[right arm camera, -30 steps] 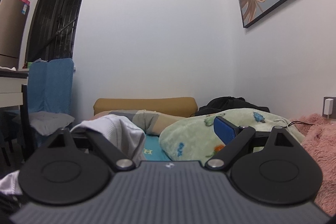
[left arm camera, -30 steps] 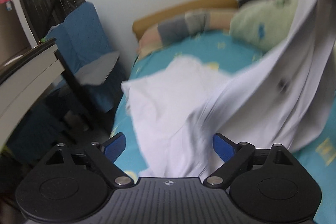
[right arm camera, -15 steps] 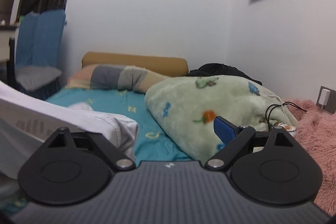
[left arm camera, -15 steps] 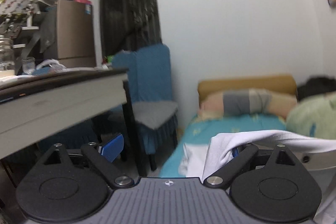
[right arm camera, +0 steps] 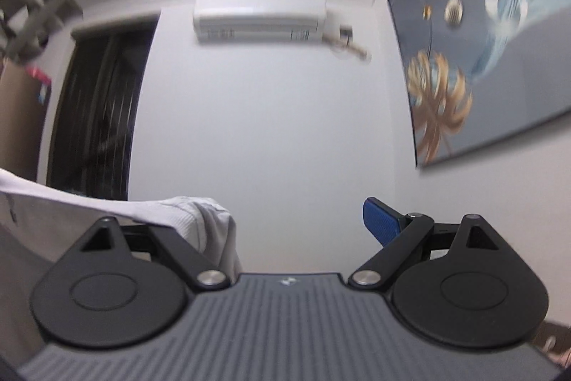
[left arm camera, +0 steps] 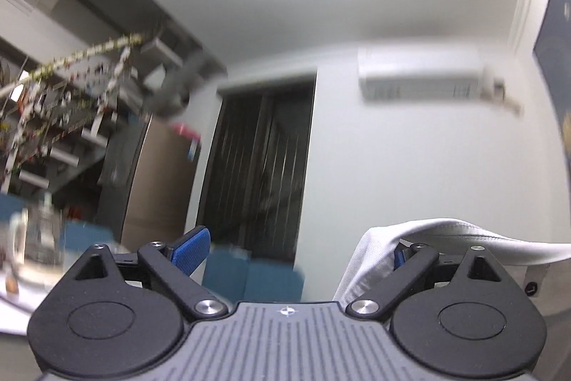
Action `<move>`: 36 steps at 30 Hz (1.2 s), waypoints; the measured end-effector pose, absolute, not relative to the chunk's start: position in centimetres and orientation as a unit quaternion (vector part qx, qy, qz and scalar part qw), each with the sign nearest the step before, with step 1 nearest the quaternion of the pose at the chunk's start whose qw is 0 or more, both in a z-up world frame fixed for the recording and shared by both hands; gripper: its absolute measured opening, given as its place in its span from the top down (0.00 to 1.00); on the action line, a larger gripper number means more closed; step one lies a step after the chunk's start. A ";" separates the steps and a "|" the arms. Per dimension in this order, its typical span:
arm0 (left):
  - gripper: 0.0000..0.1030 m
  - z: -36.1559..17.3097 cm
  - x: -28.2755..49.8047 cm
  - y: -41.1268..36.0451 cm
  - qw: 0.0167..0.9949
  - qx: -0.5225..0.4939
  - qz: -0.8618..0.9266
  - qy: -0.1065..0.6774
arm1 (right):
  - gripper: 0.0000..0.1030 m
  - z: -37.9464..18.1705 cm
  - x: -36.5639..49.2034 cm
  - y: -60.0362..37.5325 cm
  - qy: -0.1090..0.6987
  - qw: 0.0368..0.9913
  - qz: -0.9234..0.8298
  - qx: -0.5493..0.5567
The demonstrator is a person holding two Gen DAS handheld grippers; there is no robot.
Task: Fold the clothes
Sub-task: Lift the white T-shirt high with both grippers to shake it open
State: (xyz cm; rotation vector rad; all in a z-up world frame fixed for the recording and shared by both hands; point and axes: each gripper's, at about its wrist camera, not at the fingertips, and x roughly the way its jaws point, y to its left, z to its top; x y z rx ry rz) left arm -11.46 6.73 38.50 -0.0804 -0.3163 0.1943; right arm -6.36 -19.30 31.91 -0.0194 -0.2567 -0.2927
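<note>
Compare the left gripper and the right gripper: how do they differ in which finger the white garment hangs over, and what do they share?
On the left gripper, the white garment drapes over the finger on the picture's right, leaving its blue pad on the picture's left bare. On the right gripper, the garment covers the finger on the picture's left, and the blue pad on the picture's right is bare. Both stand wide open, nothing pinched, tilted up toward the air conditioner.

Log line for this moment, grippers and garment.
left gripper: open, white garment draped over one finger | right gripper: open, same drape | both aimed at wall
</note>
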 end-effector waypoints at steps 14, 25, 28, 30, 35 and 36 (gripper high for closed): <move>0.01 43.6 -20.5 5.2 0.992 -0.056 -0.002 -0.112 | 0.11 39.0 -17.2 -21.9 -0.156 0.971 -0.181 -0.013; 0.00 25.8 3.9 4.9 0.999 -0.046 -0.001 0.000 | 0.11 23.0 2.4 -22.8 -0.006 0.979 -0.193 -0.058; 0.00 20.3 12.7 4.1 0.999 -0.032 0.014 0.038 | 0.11 19.0 10.9 -23.1 0.030 0.979 -0.188 -0.071; 0.00 16.5 19.1 4.0 0.997 -0.025 0.030 0.061 | 0.12 15.6 17.2 -23.6 0.062 0.979 -0.176 -0.085; 0.00 7.7 35.8 3.8 0.993 0.010 0.064 0.101 | 0.12 6.4 32.6 -23.8 0.107 0.978 -0.159 -0.081; 0.00 5.9 39.1 3.8 0.991 0.013 0.070 0.115 | 0.12 4.5 35.6 -23.8 0.112 0.978 -0.156 -0.076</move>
